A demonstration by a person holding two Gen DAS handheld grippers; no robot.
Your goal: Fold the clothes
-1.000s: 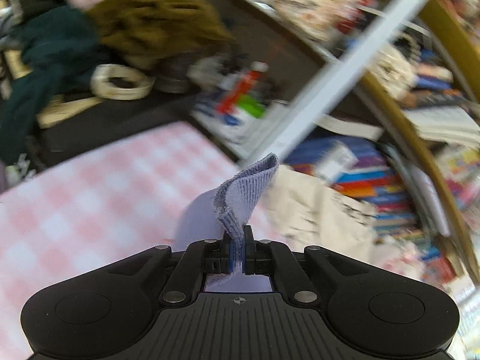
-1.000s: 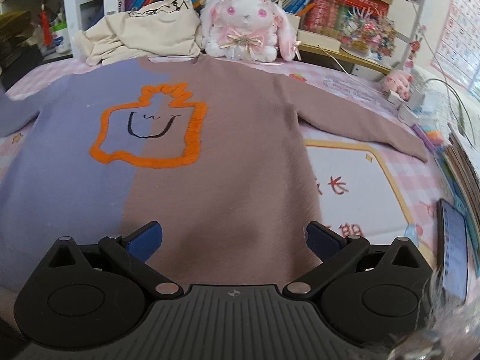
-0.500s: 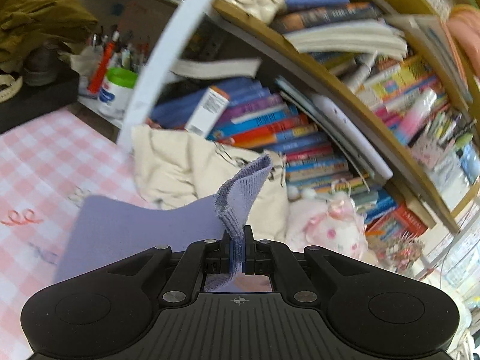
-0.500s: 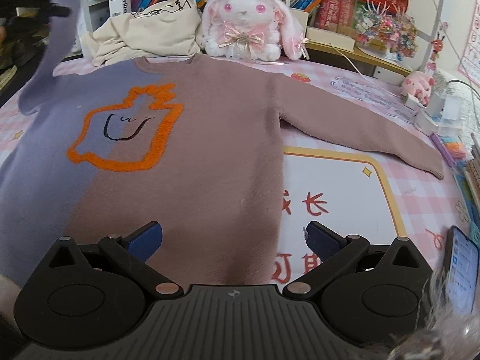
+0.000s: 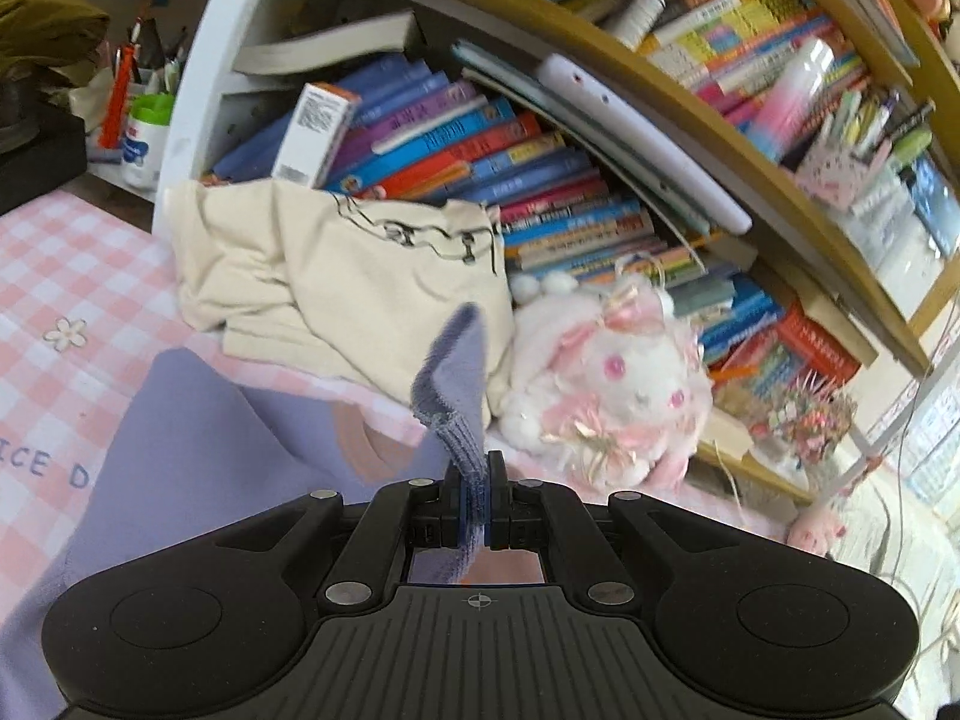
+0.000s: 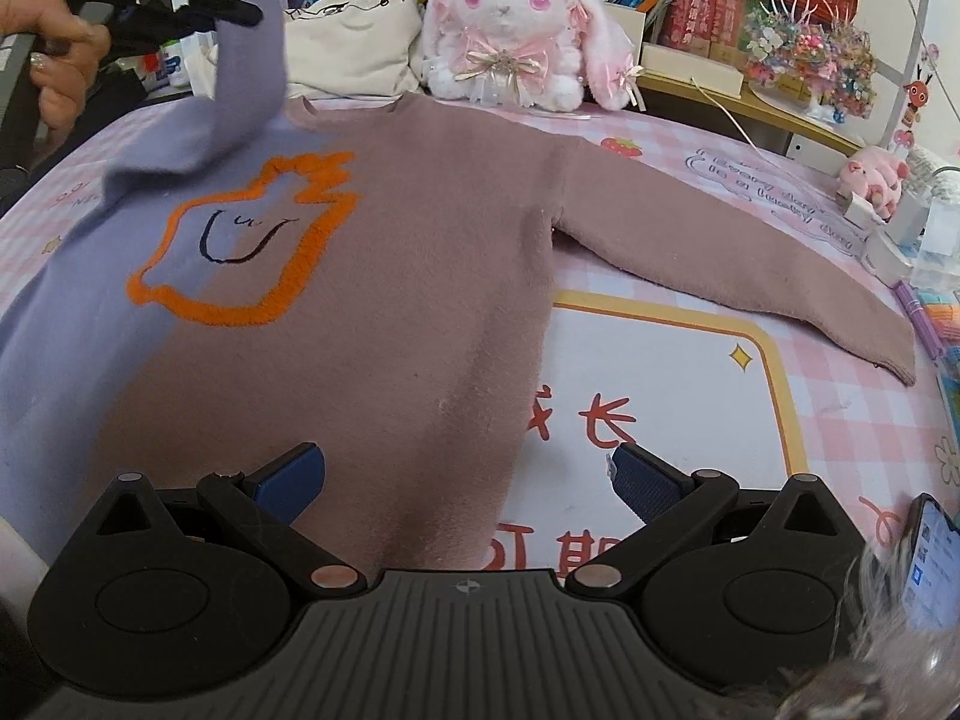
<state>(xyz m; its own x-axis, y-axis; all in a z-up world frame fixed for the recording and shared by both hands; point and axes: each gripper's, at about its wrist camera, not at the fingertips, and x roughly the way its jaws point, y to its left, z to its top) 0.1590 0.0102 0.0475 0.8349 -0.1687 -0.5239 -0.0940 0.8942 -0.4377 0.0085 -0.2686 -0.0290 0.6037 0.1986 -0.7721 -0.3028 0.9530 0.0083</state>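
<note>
A sweater (image 6: 384, 252), half lilac and half dusty pink with an orange outlined figure, lies face up on the pink checked table cover (image 6: 690, 360). Its pink sleeve (image 6: 738, 258) stretches flat to the right. My left gripper (image 5: 474, 504) is shut on the ribbed cuff of the lilac sleeve (image 5: 453, 396) and holds it lifted above the sweater's shoulder; the right wrist view shows that raised sleeve (image 6: 240, 90) at the upper left, with a hand behind it. My right gripper (image 6: 465, 480) hovers open over the sweater's hem, nothing between its fingers.
A white and pink plush rabbit (image 6: 510, 24) and a cream cloth bag (image 6: 354, 42) sit at the table's far edge before crowded bookshelves (image 5: 540, 138). A phone (image 6: 936, 564) lies at the near right. Small boxes and pens (image 6: 918, 252) crowd the right edge.
My left gripper has carried the lilac sleeve up and rightward, from the table's left side to above the sweater's shoulder. My right gripper has drifted slightly right along the hem, still open.
</note>
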